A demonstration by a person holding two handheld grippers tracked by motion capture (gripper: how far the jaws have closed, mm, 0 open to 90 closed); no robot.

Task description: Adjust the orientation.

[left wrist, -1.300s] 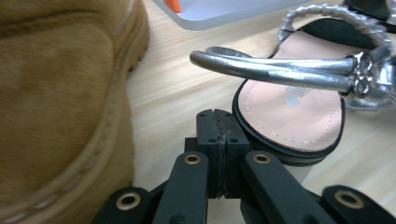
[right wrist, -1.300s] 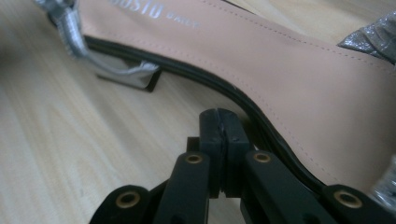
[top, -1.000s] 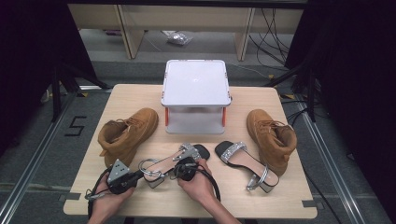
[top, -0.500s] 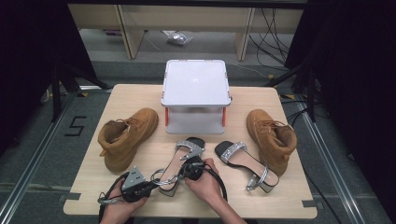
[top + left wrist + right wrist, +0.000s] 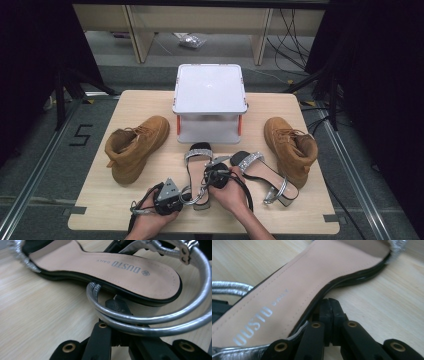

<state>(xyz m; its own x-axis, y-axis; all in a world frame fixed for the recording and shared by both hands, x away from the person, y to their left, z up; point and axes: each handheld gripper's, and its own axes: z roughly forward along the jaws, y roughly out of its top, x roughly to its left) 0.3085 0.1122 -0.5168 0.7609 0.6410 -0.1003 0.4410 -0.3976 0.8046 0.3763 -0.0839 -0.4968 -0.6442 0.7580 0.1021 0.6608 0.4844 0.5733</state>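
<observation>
Both grippers pinch one black heeled sandal with silver straps

High view: sandal [image 5: 197,172] runs lengthwise away from the jaws, left gripper [image 5: 181,197] at its heel. Left gripper view: narrow jaws clamp the silver ankle strap [image 5: 140,320]. Right gripper view: right gripper [image 5: 329,312] nips the sole edge

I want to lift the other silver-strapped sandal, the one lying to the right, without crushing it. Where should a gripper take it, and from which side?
Grip the sandal at its thin sole edge midway, probably coming in from the near side. The sole is flat and firm there, while the ankle strap loop is soft and would likely swing.
</observation>
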